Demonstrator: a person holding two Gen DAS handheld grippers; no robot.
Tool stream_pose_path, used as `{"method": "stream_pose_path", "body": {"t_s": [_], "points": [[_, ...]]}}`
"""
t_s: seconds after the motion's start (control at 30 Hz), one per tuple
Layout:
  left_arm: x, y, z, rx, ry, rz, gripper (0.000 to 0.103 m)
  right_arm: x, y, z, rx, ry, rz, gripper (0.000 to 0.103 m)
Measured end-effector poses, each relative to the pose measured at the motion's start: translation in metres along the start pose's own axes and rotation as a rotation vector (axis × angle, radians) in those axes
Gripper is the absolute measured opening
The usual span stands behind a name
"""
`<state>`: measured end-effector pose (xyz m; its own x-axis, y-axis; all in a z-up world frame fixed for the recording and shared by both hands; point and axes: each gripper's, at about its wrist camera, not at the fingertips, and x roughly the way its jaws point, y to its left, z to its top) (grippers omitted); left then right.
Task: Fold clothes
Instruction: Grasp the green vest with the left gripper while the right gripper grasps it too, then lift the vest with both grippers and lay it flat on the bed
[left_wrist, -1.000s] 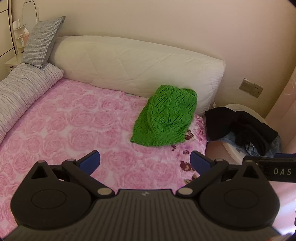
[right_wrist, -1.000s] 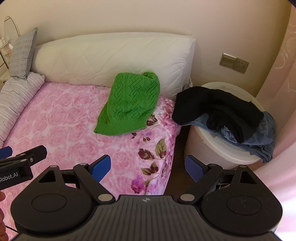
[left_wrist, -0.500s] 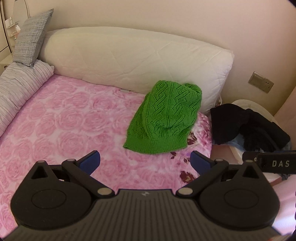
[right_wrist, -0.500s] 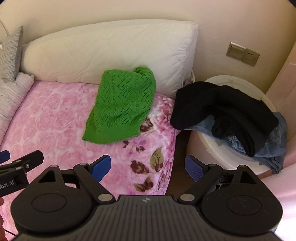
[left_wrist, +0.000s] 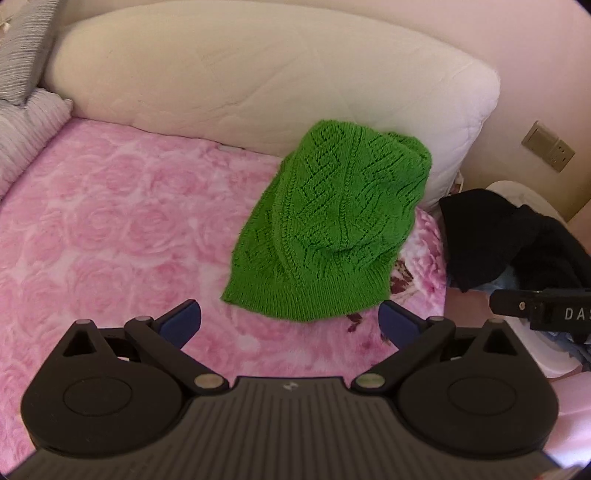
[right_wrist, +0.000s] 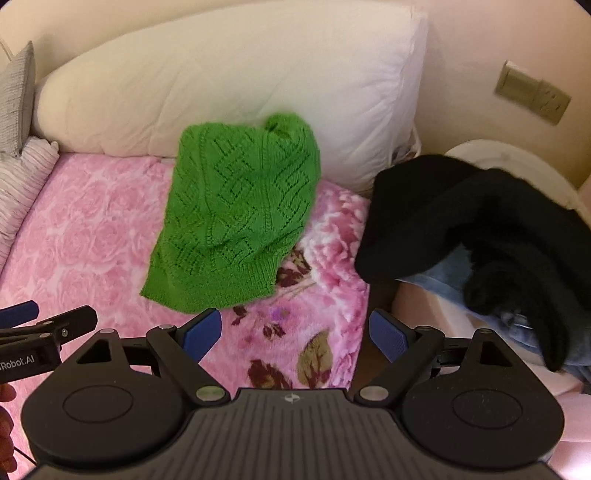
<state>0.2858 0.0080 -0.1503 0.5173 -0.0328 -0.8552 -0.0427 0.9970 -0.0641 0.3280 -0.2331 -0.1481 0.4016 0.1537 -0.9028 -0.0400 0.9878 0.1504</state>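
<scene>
One green knit sweater (left_wrist: 332, 229) lay on the pink bed (left_wrist: 110, 229), one black garment (right_wrist: 461, 214) heaped beside it, left tongs (left_wrist: 290, 321) and right tongs (right_wrist: 295, 332) both gaped wide, empty

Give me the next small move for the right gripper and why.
Probably ease the right gripper forward and to its right, toward the black garment heaped on the white basket. Both grippers are open and empty, and the green knit sweater already lies folded on the bed.

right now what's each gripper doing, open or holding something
Left gripper: open, holding nothing.
Right gripper: open, holding nothing.
</scene>
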Motion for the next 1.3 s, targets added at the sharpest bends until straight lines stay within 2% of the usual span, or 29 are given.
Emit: {"method": "stream_pose_path", "body": {"t_s": [0.07,0.1,0.23,0.47,0.67,0.7,0.77,0.83,0.87,0.9,0.93,0.97,1.03,1.1,1.2,1.3], "points": [[0.019,-0.001,0.010,0.004,0.010,-0.010,0.097,0.018,-0.005,0.009,0.014,0.017,0.007,0.090],[0.029,-0.001,0.015,0.003,0.013,-0.017,0.091,0.027,-0.007,0.013,0.021,0.024,0.009,0.090],[0.070,0.004,0.041,-0.028,0.037,-0.064,0.079,0.059,-0.016,0.034,0.044,0.039,0.023,0.090],[0.141,0.010,0.076,0.009,0.048,-0.099,0.085,0.115,-0.025,0.076,0.056,0.015,0.084,0.090],[0.200,0.027,0.085,-0.050,0.073,-0.152,0.085,0.171,-0.029,0.098,0.069,-0.025,0.136,0.089],[0.206,0.030,0.084,-0.076,0.077,-0.178,0.084,0.180,-0.031,0.100,0.077,-0.032,0.156,0.089],[0.213,0.035,0.082,-0.116,0.073,-0.222,0.070,0.193,-0.032,0.104,0.096,-0.038,0.201,0.088],[0.215,0.038,0.081,-0.147,0.070,-0.247,0.057,0.201,-0.030,0.107,0.099,-0.033,0.254,0.071],[0.215,0.040,0.080,-0.163,0.068,-0.260,0.053,0.203,-0.026,0.108,0.091,-0.028,0.274,0.054],[0.212,0.043,0.080,-0.177,0.061,-0.274,0.042,0.202,-0.022,0.109,0.070,-0.026,0.282,0.035],[0.209,0.046,0.079,-0.192,0.053,-0.287,0.030,0.199,-0.015,0.109,0.039,-0.028,0.269,0.029],[0.206,0.049,0.079,-0.206,0.045,-0.301,0.026,0.194,-0.009,0.110,0.013,-0.033,0.250,0.017],[0.192,0.056,0.076,-0.245,0.024,-0.335,0.023,0.181,0.000,0.111,-0.017,-0.046,0.224,0.015],[0.172,0.060,0.072,-0.251,-0.005,-0.338,0.022,0.162,0.007,0.112,-0.016,-0.064,0.244,0.013],[0.132,0.074,0.063,-0.281,-0.057,-0.324,0.021,0.125,0.023,0.110,-0.059,-0.088,0.298,0.012],[0.067,0.098,0.034,-0.357,-0.136,-0.268,0.020,0.082,0.050,0.104,-0.135,-0.108,0.390,0.012]]}}
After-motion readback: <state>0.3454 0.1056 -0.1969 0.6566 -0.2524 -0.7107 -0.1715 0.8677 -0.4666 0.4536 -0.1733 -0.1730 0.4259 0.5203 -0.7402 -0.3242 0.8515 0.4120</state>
